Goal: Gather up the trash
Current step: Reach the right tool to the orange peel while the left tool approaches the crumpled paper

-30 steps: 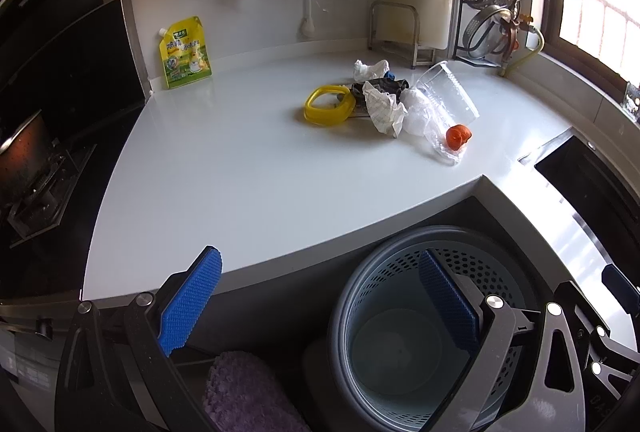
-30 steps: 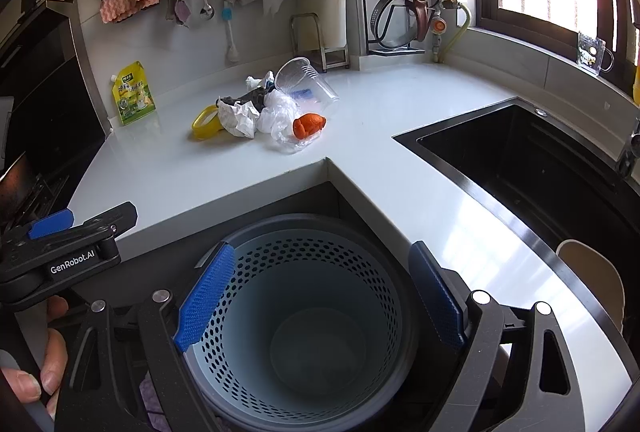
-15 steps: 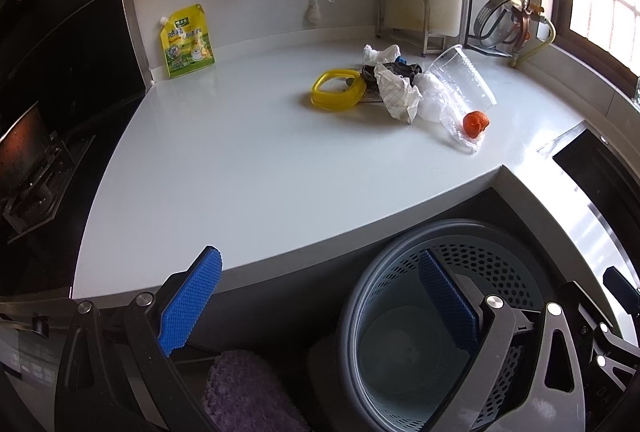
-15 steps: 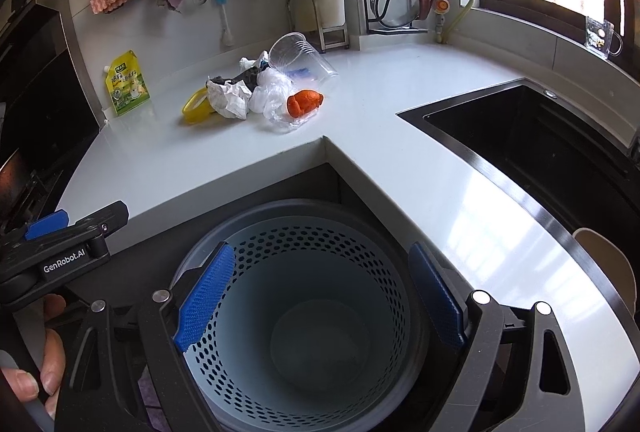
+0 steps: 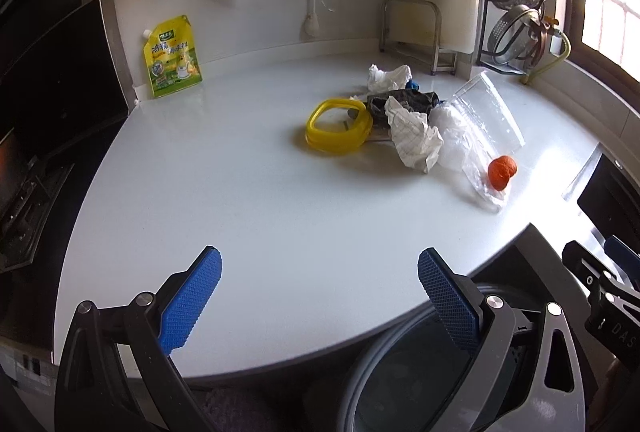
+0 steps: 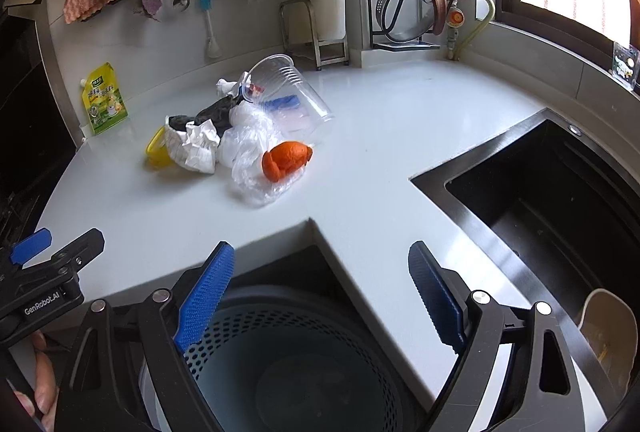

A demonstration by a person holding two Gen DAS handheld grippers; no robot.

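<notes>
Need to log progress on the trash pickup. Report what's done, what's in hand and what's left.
Done: nothing visible; the bin looks empty. In hand: nothing; the left gripper and right gripper are both open and short of the pile. Left: everything, including the orange peel, crumpled paper, clear plastic cup, plastic bag and yellow ring on the counter.

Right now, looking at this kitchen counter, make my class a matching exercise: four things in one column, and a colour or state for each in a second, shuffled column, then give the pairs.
Things
1. peel
2. plastic cup
3. paper
4. ring

Descriptions
A. crumpled, white
B. yellow, flat on the counter
C. clear, lying on its side
D. orange, on a thin plastic bag

Pairs: 1-D, 2-C, 3-A, 4-B
</notes>
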